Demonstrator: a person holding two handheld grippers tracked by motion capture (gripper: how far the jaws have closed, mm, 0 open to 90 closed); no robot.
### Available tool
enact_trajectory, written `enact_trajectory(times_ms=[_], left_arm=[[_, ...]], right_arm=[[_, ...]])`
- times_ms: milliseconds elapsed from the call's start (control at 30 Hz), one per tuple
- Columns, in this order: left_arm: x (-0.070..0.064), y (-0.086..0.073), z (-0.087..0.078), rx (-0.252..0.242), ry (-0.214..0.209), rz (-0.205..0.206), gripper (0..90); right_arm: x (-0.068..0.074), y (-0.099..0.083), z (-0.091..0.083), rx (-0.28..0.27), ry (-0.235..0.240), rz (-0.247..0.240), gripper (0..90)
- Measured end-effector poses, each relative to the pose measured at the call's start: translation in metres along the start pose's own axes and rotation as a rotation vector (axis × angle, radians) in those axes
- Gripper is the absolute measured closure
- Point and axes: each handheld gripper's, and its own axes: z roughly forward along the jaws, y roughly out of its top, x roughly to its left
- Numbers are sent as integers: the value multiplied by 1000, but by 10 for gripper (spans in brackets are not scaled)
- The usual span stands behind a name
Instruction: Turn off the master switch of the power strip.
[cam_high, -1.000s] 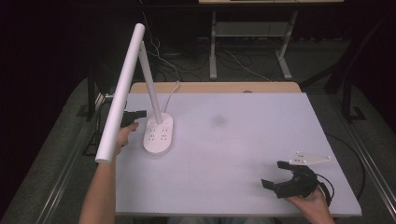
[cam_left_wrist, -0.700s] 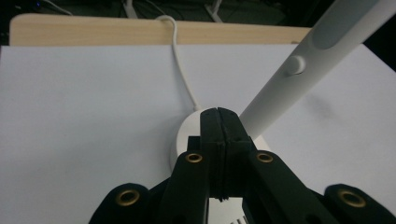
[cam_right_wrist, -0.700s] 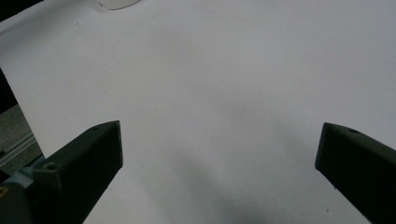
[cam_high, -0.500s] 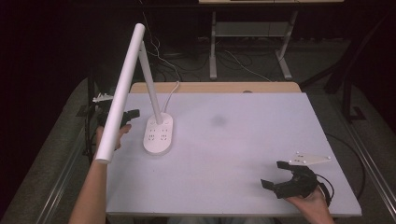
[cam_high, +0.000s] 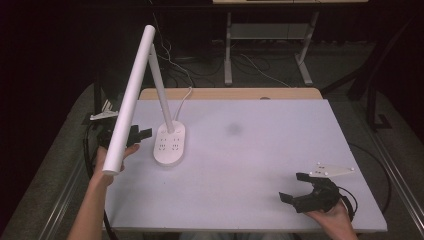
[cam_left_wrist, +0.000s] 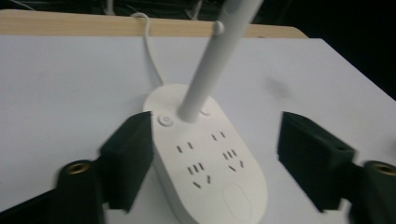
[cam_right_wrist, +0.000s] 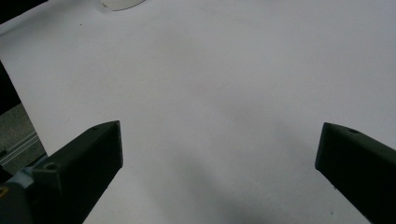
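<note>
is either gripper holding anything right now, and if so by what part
Nothing is held. The left gripper is open, its jaws standing either side of the lamp base without closing on it. The right gripper is open over the bare table.

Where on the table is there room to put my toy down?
The widest bare patch is the white table between the lamp base and the right gripper. The far right corner behind that gripper is free too. It is crowded at the left edge, where the open left gripper sits beside the base under the lamp arm.
</note>
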Motion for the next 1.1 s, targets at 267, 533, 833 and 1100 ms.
enact_trajectory(times_ms=[267,533,833,1100], left_arm=[[-13,-13,-8,-10,-18,12,26],[-28,-33,-12,-19,-57,44,0],[-40,-61,-11,-31,-79,53,0],[-56,-74,-10,-19,-114,86,0]], right_arm=[[1,0,-1,-3,-3,-5,1],[1,0,-1,-4,-3,-6,1],[2,0,-2,-5,0,-4,1],[2,0,-2,-8,-2,-7,1]])
